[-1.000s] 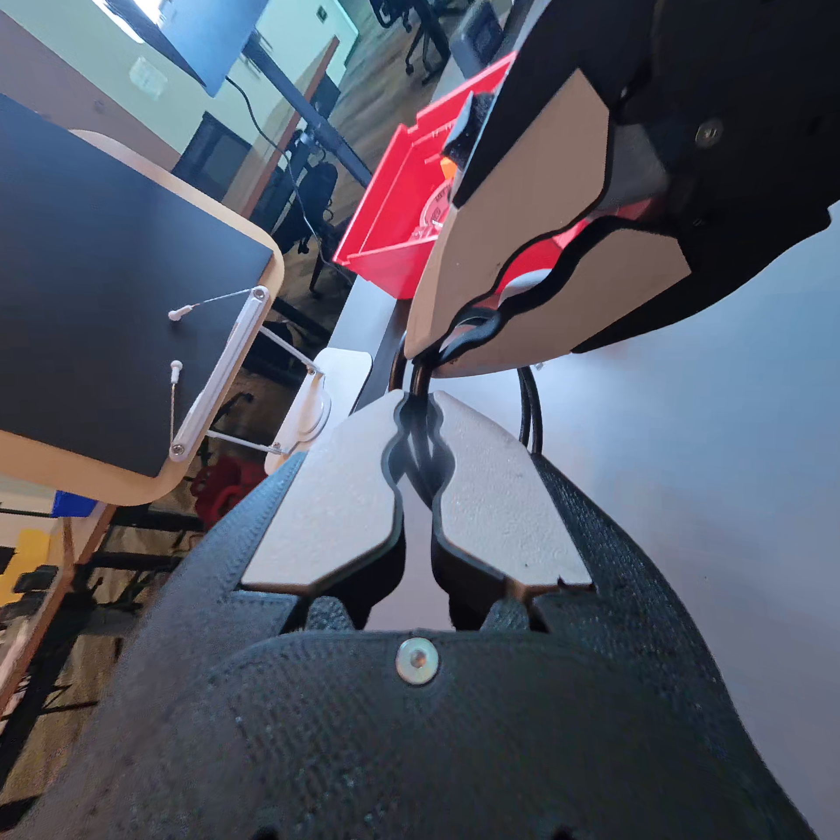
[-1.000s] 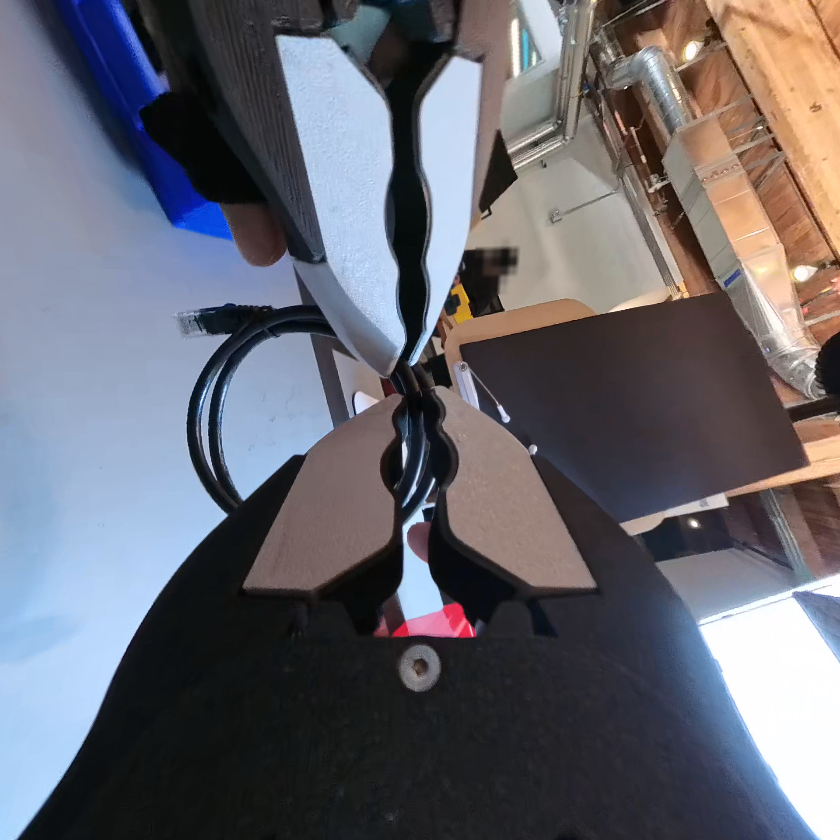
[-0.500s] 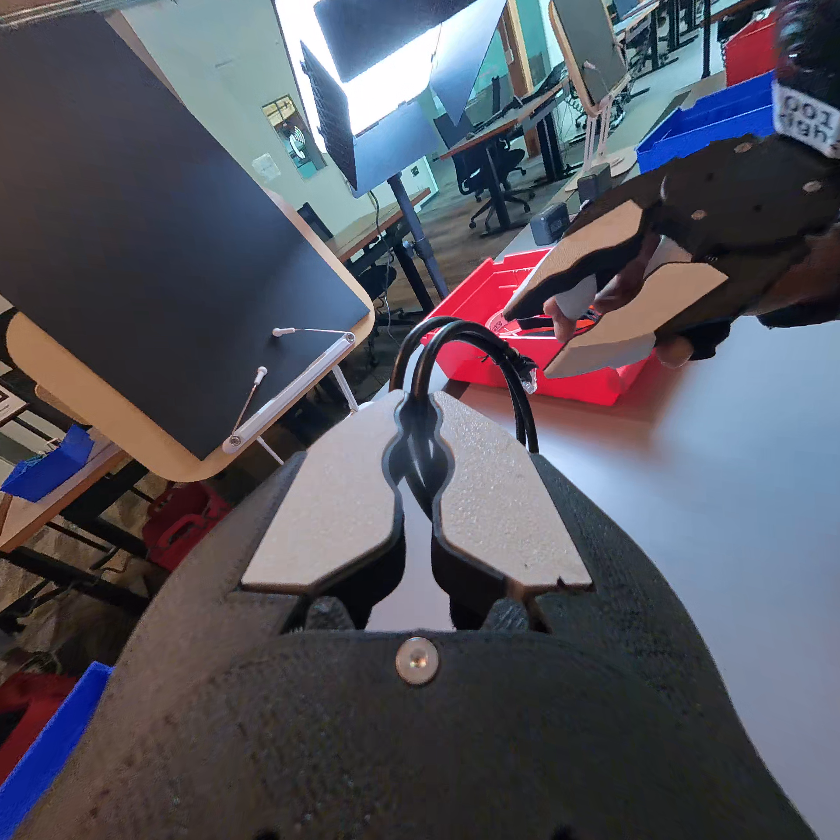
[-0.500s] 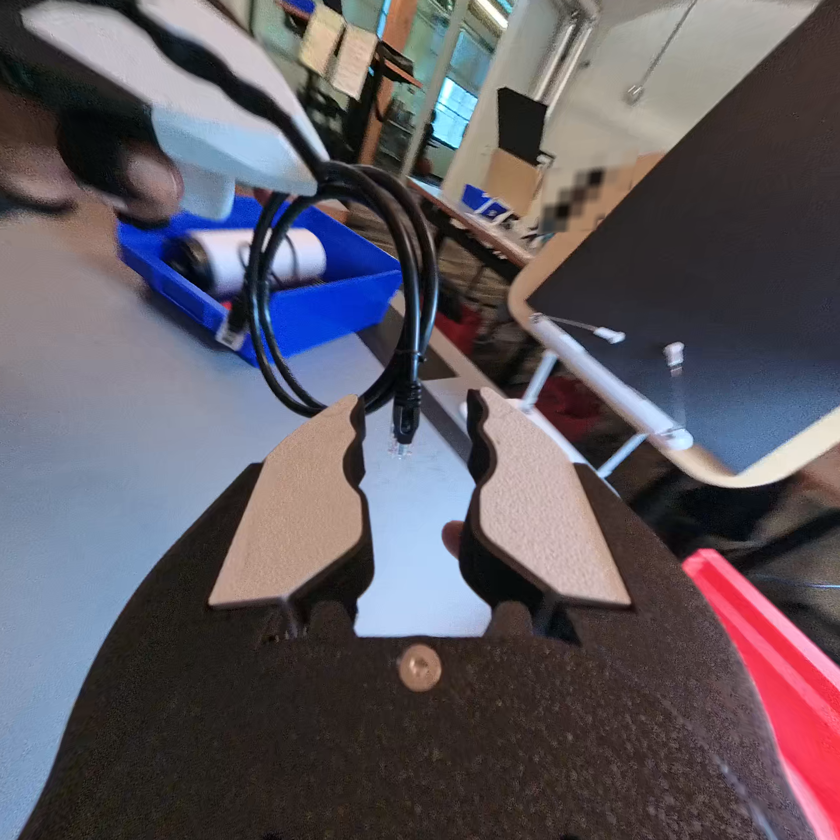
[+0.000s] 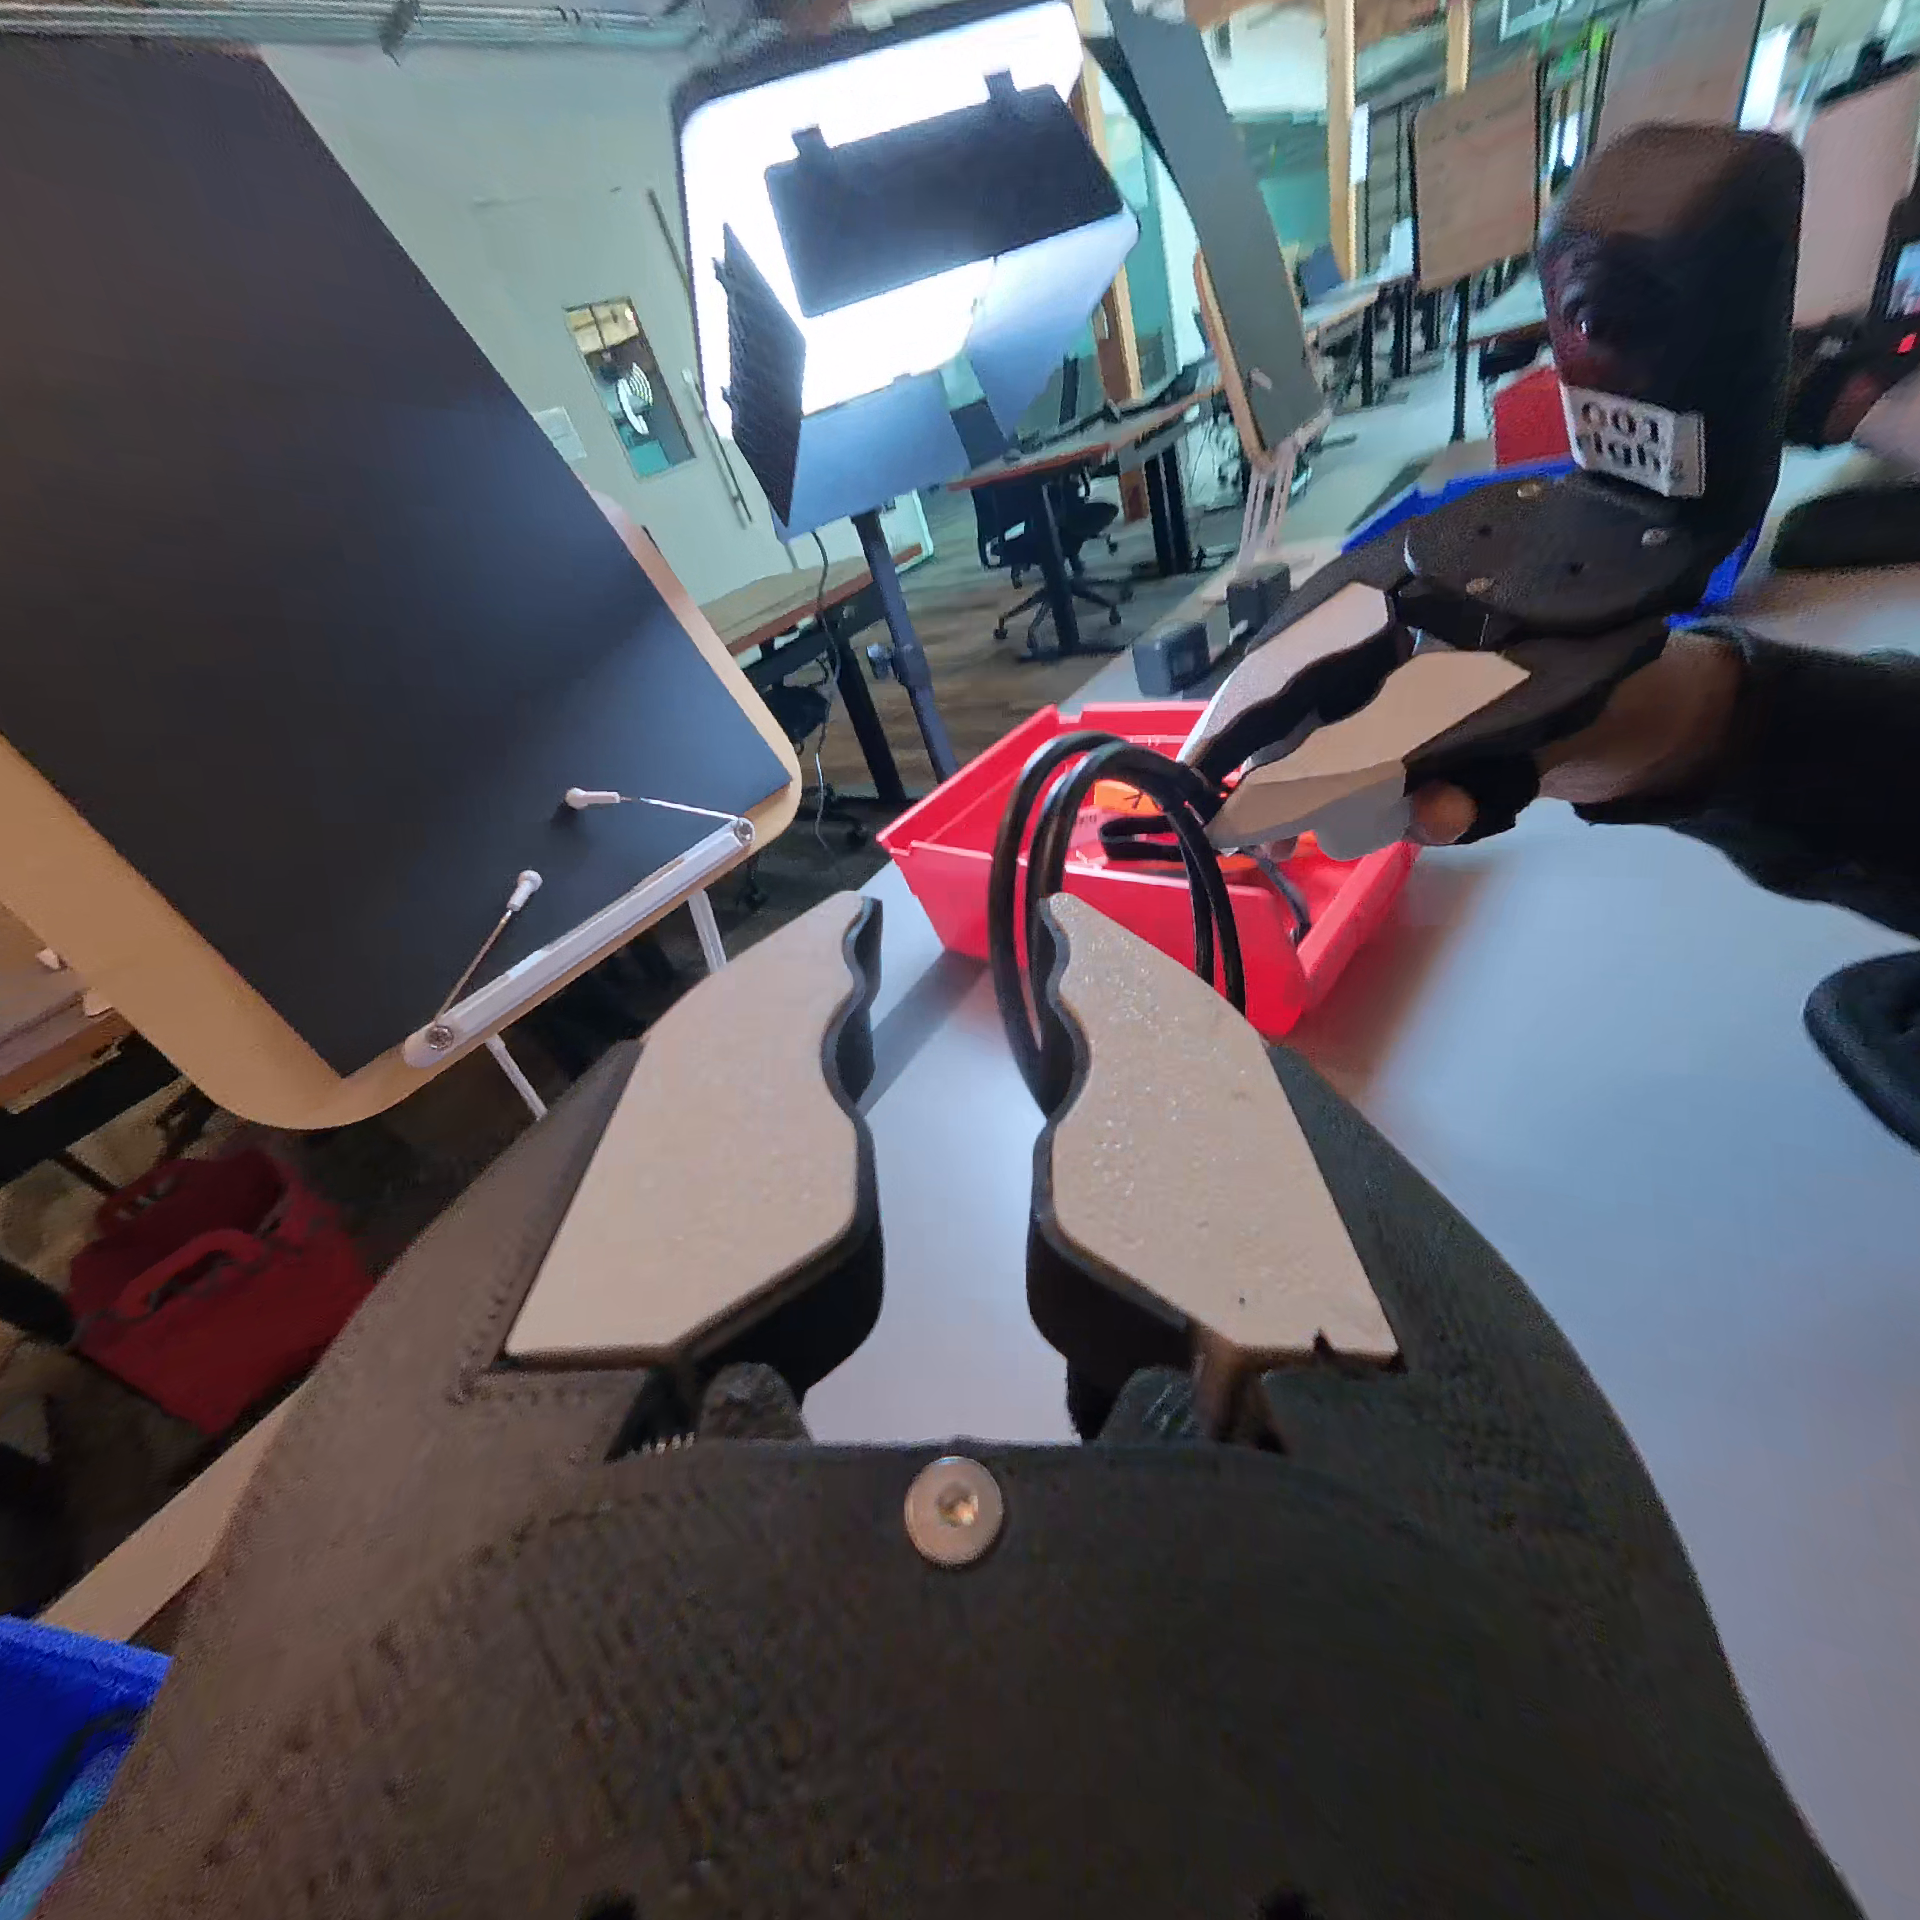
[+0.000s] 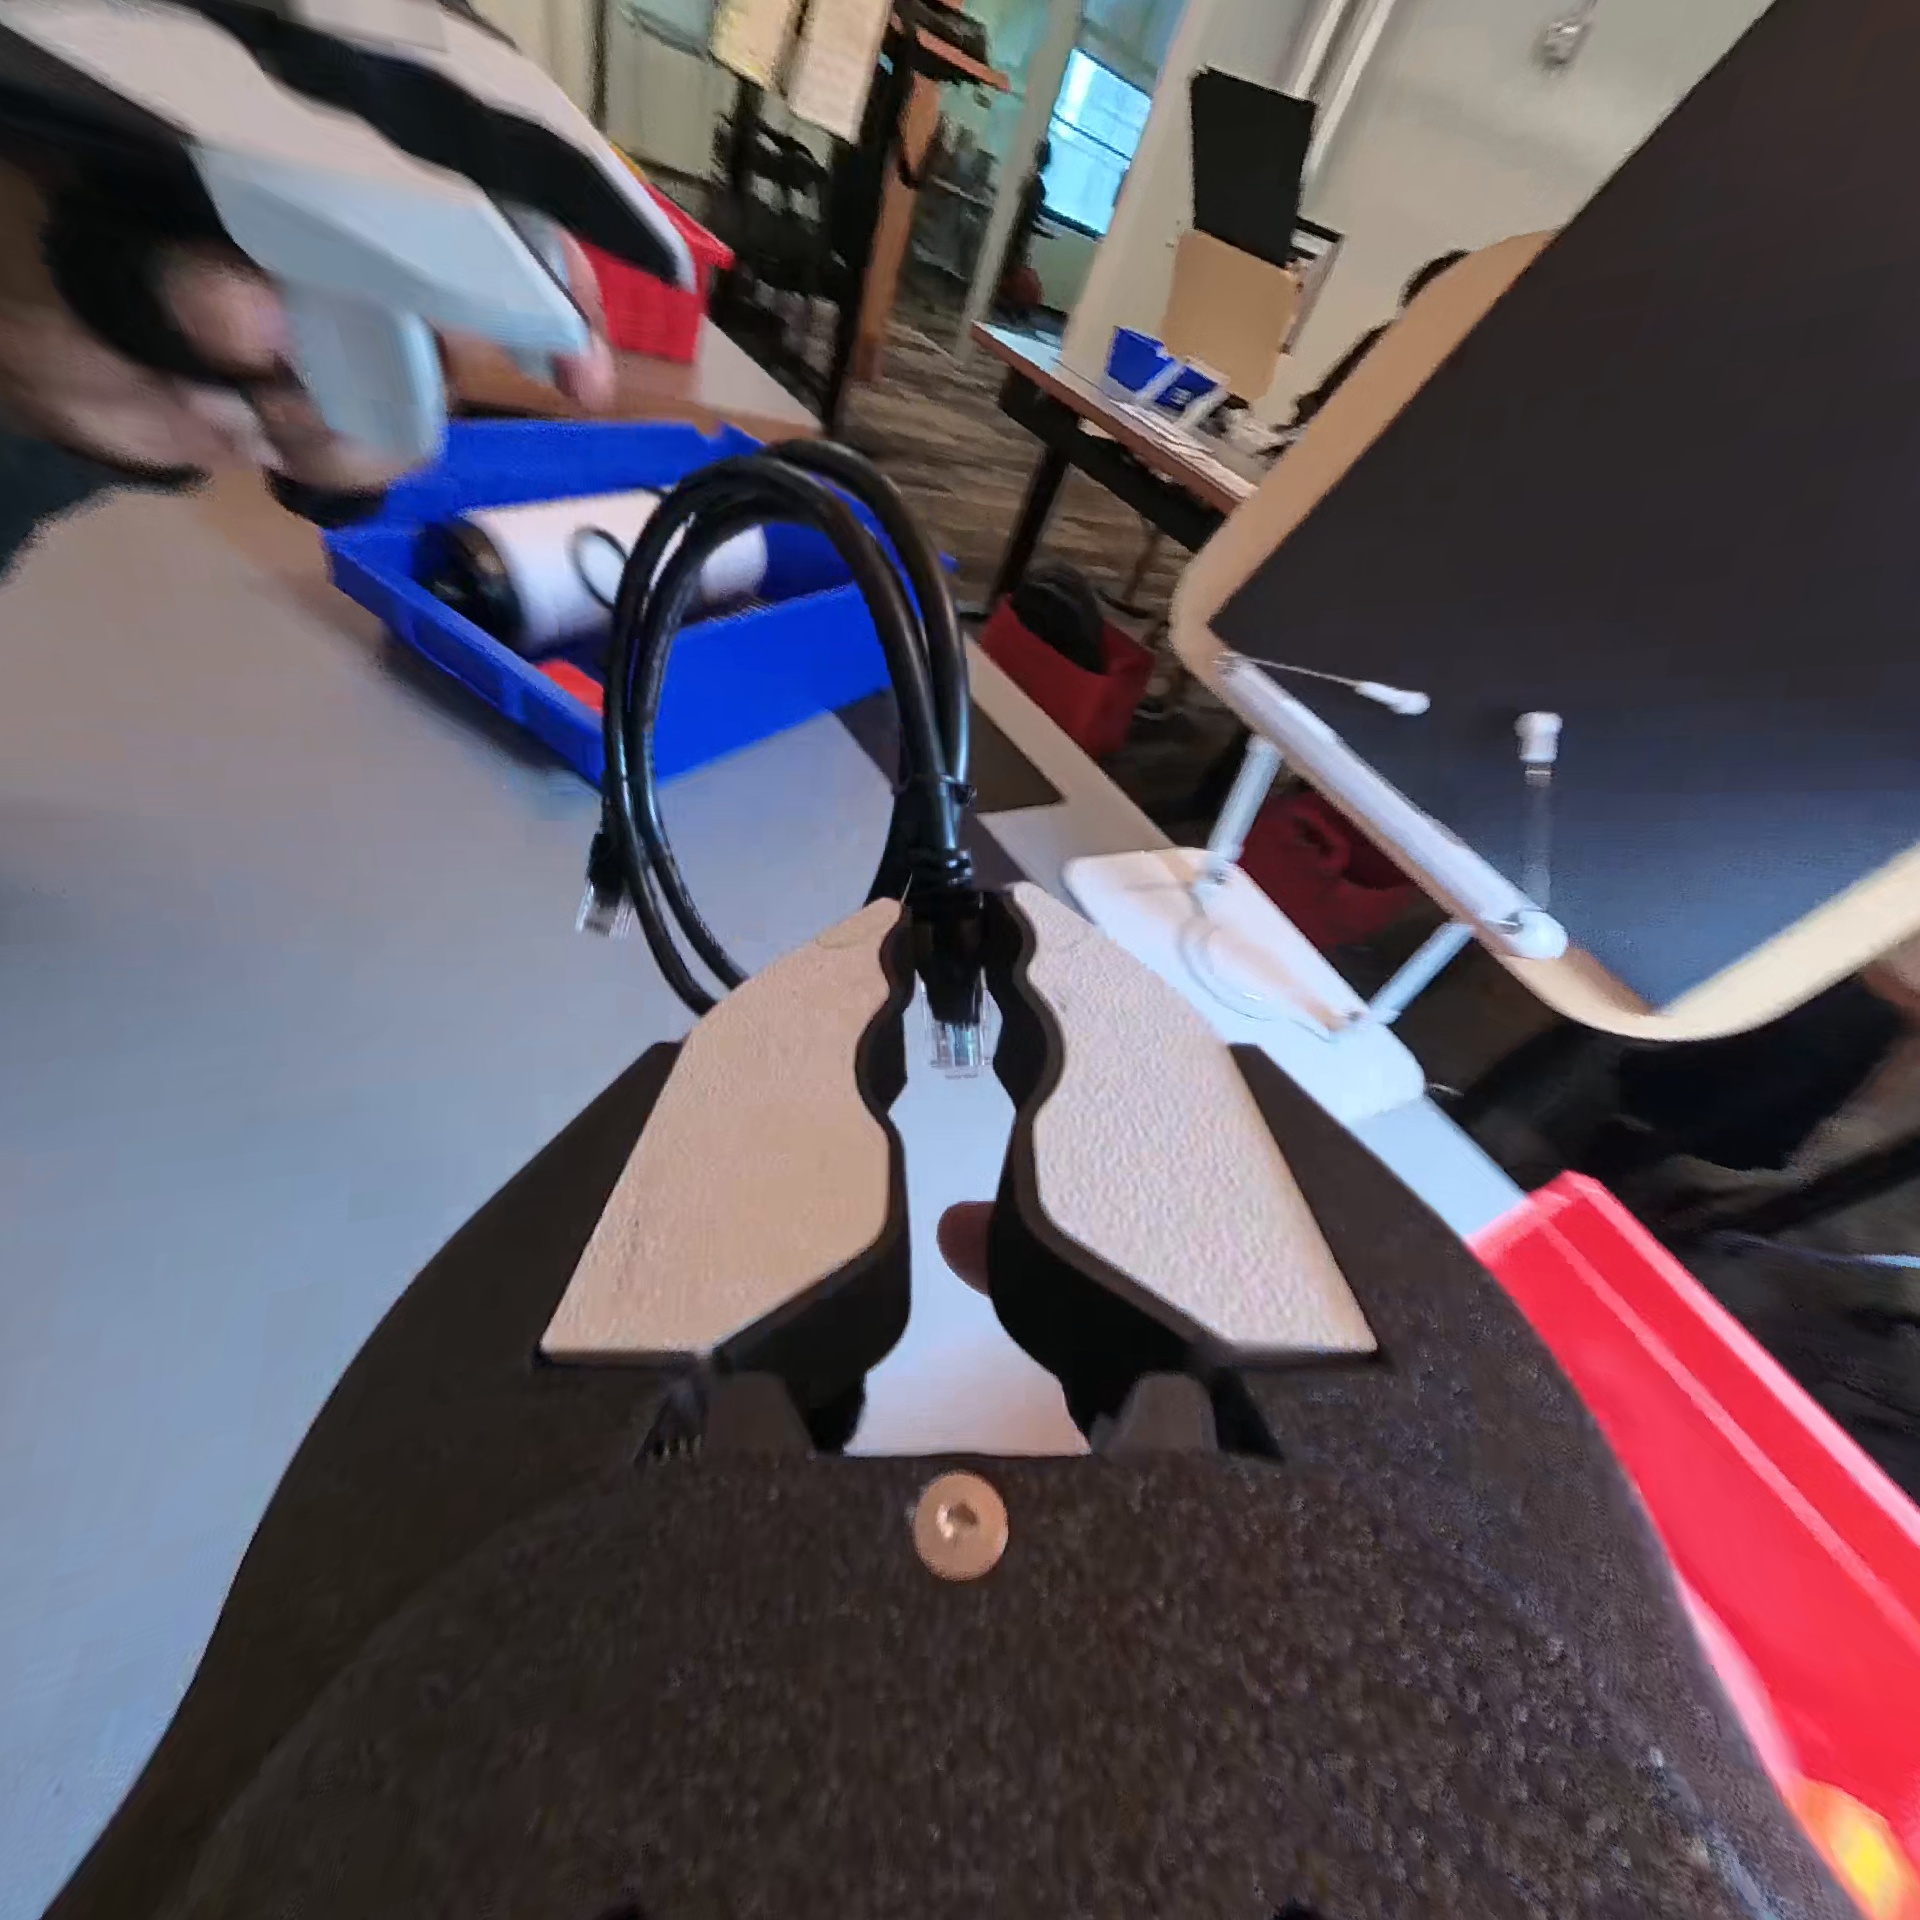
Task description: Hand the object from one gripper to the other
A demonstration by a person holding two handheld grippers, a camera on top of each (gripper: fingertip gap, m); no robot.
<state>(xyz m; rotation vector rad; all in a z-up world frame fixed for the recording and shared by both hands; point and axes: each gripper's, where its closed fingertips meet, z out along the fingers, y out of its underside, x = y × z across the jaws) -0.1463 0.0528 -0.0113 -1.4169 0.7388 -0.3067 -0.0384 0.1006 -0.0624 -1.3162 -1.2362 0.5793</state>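
Note:
A coiled black network cable (image 6: 935, 727) with clear plugs is the object. My right gripper (image 6: 956, 914) is shut on it near one plug, and the loop stands up above the grey table (image 6: 260, 935). My left gripper (image 5: 956, 914) is open with nothing between its pads. In the left wrist view the cable (image 5: 1101, 769) hangs from the right gripper (image 5: 1216, 790) and shows just beyond my right fingertip. In the right wrist view the left gripper (image 6: 623, 301) is blurred at the upper left, apart from the cable.
A red bin (image 5: 1039, 894) sits on the table behind the cable. A blue bin (image 6: 727, 675) holds a white roll (image 6: 582, 571). A black board on a white stand (image 5: 312, 520) leans at the table's edge. A gloved hand (image 5: 1662, 727) holds the right gripper. Spacing between my two grippers at the tips: around 12 centimeters.
A second ago both grippers were shut on the cable. The right opened, then shut again on the plug end. The left has opened, let go and drawn away.

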